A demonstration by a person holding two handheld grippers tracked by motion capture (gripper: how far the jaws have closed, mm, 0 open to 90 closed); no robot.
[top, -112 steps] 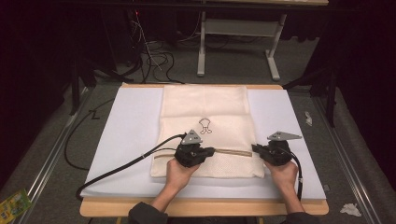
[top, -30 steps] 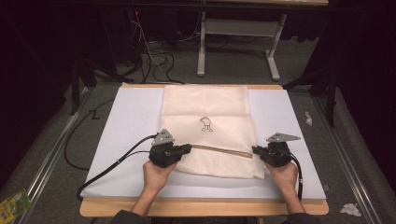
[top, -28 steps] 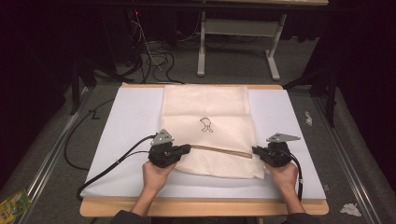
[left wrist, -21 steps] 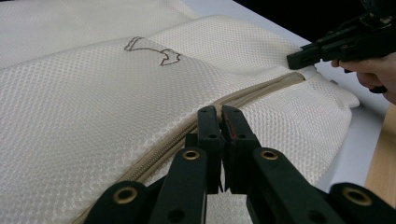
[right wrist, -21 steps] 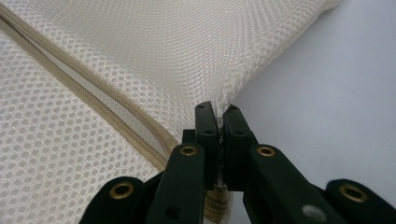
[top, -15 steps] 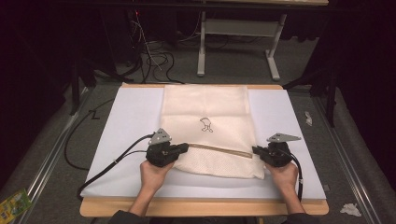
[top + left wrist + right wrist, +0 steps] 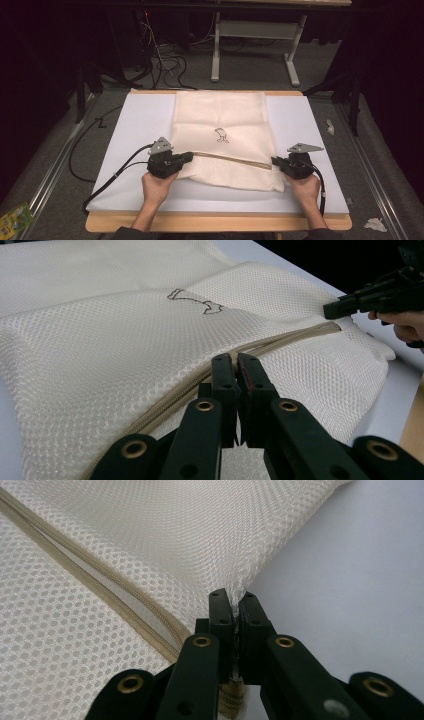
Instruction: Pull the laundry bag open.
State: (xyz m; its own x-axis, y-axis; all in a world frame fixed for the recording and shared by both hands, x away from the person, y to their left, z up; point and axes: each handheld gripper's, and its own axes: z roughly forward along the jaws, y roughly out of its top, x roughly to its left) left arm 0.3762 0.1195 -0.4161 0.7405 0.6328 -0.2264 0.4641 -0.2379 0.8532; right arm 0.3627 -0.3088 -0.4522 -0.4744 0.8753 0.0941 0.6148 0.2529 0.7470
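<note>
Near the bottom of the high view are my two hands, each holding a black gripper. My left gripper (image 7: 186,158) sits at the lower left of the middle. Its jaws are squeezed tight together, and in the left gripper view they rest right at the zipper (image 7: 260,347) of the mesh bag (image 7: 100,350). I cannot tell if a bit of the zipper is pinched between them. My right gripper (image 7: 274,162) sits at the lower right of the middle. Its jaws are squeezed tight too, and in the right gripper view they pinch the corner edge of the bag, where the cloth comes to a point just above them.

The bag lies flat in the middle of the counter (image 7: 135,125), which has a smooth white top and a wooden edge. The bag is cream and soft, made of netting full of tiny holes, like a honeycomb. The tan zipper runs across it as a long thin line from one gripper to the other, and it looks a little open near the right gripper.

Farther up, in the middle of the bag, is a small dark drawing (image 7: 220,135) made of thin lines. The top part of the bag looks smoother and reaches the far edge of the counter.
</note>
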